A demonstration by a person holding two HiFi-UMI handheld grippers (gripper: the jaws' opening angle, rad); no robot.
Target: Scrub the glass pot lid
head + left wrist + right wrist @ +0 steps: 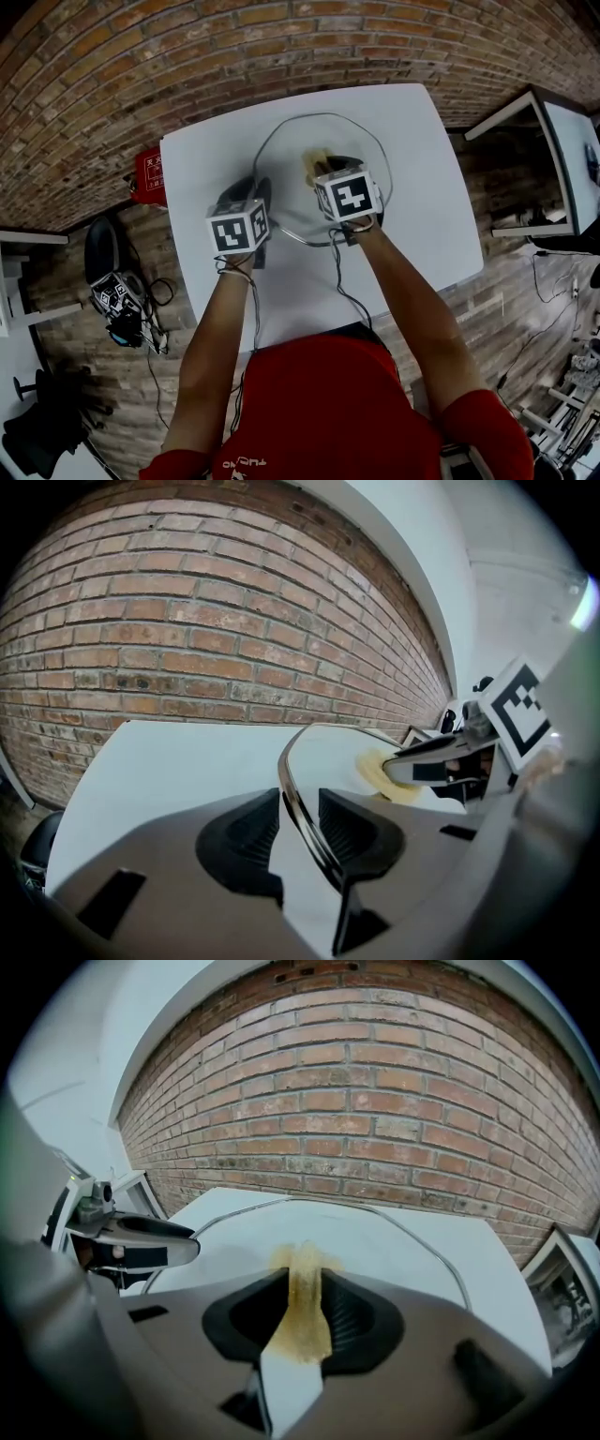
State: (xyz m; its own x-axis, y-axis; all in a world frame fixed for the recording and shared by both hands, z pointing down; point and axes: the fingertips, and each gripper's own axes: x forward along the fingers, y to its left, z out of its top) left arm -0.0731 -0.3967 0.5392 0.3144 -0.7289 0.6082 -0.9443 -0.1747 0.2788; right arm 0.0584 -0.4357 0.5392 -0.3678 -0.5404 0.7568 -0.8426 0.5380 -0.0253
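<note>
The glass pot lid (366, 141), clear with a metal rim, rests on the white table (206, 169). My left gripper (261, 186) is at the lid's left edge. In the left gripper view the rim (298, 803) runs between the two dark pads, and the gripper (300, 834) is shut on it. My right gripper (323, 167) is over the lid's middle. It is shut on a yellow sponge (315, 161), which sits squeezed between the pads (305, 1302) and touches the glass. The sponge (380, 778) also shows in the left gripper view, on the lid.
A brick wall (281, 37) runs behind the table. A red box (148, 175) stands by the table's left edge. A marker-cube device (117, 300) and cables lie on the floor at the left. Another white table (567, 141) is at the right. A thin cable (349, 292) trails over the table's near side.
</note>
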